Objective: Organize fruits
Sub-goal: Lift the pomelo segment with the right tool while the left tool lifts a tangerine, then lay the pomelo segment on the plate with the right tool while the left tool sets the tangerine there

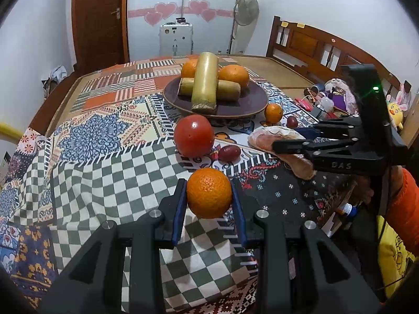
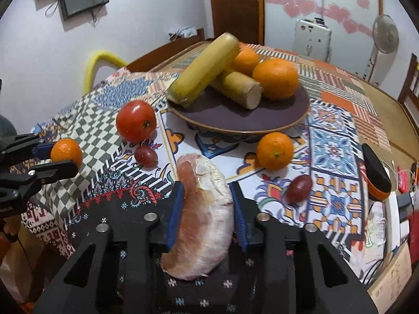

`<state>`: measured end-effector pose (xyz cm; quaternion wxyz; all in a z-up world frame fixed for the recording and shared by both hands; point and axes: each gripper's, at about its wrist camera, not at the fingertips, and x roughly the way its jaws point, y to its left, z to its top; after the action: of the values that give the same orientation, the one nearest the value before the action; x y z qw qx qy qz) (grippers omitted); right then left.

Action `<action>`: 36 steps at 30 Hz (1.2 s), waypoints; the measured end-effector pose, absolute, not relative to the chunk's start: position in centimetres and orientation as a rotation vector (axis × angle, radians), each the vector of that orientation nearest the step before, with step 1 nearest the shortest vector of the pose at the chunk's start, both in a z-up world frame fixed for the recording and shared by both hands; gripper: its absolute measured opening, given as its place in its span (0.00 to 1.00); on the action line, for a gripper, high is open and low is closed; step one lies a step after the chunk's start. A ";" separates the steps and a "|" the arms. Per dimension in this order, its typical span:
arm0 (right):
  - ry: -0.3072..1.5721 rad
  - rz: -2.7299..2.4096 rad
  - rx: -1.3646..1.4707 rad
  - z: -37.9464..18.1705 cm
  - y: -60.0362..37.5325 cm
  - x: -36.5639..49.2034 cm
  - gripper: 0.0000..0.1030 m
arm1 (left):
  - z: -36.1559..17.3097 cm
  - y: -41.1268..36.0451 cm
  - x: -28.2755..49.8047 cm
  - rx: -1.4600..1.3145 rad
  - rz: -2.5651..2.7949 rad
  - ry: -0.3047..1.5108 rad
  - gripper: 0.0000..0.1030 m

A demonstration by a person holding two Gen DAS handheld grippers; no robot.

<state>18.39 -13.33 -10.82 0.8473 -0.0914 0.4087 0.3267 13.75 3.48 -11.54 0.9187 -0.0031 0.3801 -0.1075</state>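
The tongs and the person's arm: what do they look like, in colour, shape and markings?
Both tongs are black plastic with silver bolts and blue fingers. The right tongs carry raised "DAS" lettering, a tall black block with a green light, and a thin black cable. The person's orange sleeve shows behind them.

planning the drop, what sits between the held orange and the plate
In the left wrist view, a red tomato sits between the orange and plate.
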 end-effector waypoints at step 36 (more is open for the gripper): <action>0.596 0.596 -0.071 -4.6 -14.4 23.0 0.21 | -7.4 4.4 23.1 0.027 -0.134 0.655 0.32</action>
<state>22.99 -14.36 -4.62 0.9119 -0.0345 0.2891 0.2892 23.13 4.39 -7.42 0.9446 0.0132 0.3212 -0.0657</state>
